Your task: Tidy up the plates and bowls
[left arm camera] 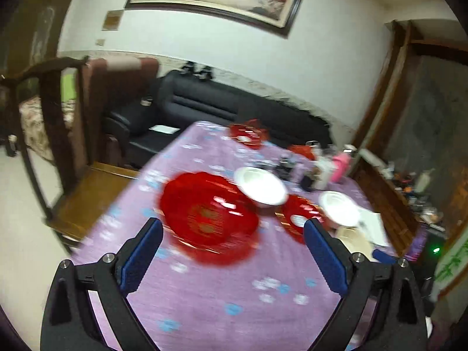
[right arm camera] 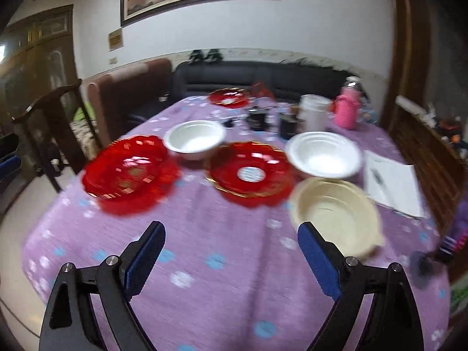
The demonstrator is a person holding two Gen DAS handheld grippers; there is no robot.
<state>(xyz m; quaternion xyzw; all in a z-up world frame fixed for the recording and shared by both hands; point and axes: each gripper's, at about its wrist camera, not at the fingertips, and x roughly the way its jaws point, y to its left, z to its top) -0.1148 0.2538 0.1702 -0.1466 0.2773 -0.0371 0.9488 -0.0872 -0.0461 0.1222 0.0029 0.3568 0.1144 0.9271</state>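
On the purple flowered tablecloth point(right arm camera: 222, 286) lie a large red plastic plate point(right arm camera: 128, 172) at the left, a second red plate point(right arm camera: 251, 172) in the middle, and a third red plate point(right arm camera: 228, 97) at the far edge. A white bowl point(right arm camera: 194, 140) stands behind the left plate, another white bowl point(right arm camera: 323, 155) to the right, and a cream bowl point(right arm camera: 336, 213) nearer. My left gripper point(left arm camera: 232, 228) is open and empty, just short of the large red plate point(left arm camera: 207, 213). My right gripper point(right arm camera: 231, 231) is open and empty above bare cloth.
Cups, a white container point(right arm camera: 314, 111) and a pink bottle point(right arm camera: 346, 109) crowd the far right of the table. A white paper point(right arm camera: 392, 181) lies at the right edge. Wooden chairs point(right arm camera: 52, 122) stand at the left, a black sofa point(right arm camera: 257, 76) behind.
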